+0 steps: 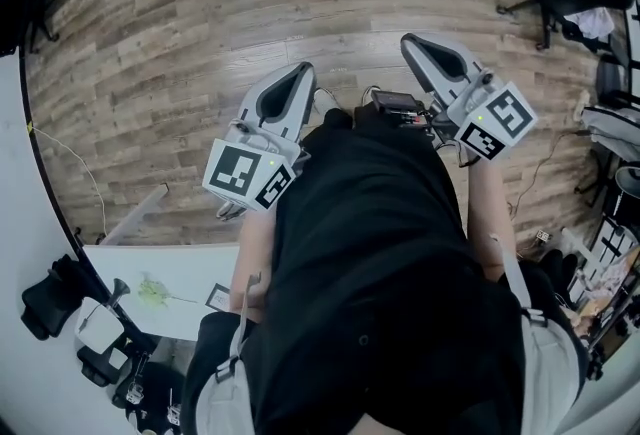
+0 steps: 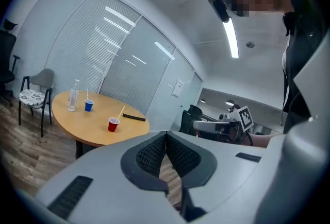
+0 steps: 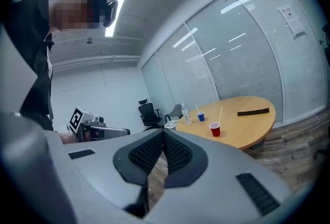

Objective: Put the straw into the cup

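Left hand-held gripper (image 2: 166,136) is pinched shut on nothing, held in front of the person's torso. The red cup (image 2: 113,124) sits well ahead of it across open wood floor, on the round tabletop (image 2: 77,124). A straw (image 2: 121,113) already stands in that cup, long axis near upright, leaning away from the blue cup (image 2: 88,106) beyond. A black bar (image 2: 134,117) lies just past the red cup. Right hand-held gripper (image 3: 164,134), also closed and empty, looks slightly nearer the red cup, and nothing blocks the approach.
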`<state>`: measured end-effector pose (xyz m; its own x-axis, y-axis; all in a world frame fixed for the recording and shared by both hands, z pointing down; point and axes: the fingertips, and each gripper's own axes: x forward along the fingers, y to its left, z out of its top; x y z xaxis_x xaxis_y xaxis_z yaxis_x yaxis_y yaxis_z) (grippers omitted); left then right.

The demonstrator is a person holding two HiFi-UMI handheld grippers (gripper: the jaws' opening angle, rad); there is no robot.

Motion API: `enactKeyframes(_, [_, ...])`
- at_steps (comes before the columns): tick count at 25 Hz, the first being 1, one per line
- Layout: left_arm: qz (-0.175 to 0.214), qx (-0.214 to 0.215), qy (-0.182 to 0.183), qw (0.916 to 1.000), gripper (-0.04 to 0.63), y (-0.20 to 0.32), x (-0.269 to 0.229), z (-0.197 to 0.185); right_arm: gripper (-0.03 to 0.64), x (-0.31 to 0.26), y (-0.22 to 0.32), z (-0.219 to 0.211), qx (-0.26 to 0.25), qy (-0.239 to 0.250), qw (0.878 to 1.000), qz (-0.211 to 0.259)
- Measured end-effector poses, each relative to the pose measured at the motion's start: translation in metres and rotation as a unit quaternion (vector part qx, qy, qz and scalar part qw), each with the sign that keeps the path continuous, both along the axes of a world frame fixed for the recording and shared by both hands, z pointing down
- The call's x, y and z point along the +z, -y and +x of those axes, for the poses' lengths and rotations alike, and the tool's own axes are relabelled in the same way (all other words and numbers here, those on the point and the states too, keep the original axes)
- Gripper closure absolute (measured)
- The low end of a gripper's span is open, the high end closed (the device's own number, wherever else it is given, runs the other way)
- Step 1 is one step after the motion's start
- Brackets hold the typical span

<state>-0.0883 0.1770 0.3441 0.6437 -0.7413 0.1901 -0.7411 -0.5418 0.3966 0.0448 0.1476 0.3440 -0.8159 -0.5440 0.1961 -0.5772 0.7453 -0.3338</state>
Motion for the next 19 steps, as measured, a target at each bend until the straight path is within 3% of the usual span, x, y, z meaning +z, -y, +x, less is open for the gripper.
enactKeyframes(19, [0.005,0.017,0.004,0.9998,0.583,-0.005,-0.003,0.020,0.600,-0.002,-0.006,0.004,-0.002,-0.001,1.000,0.005])
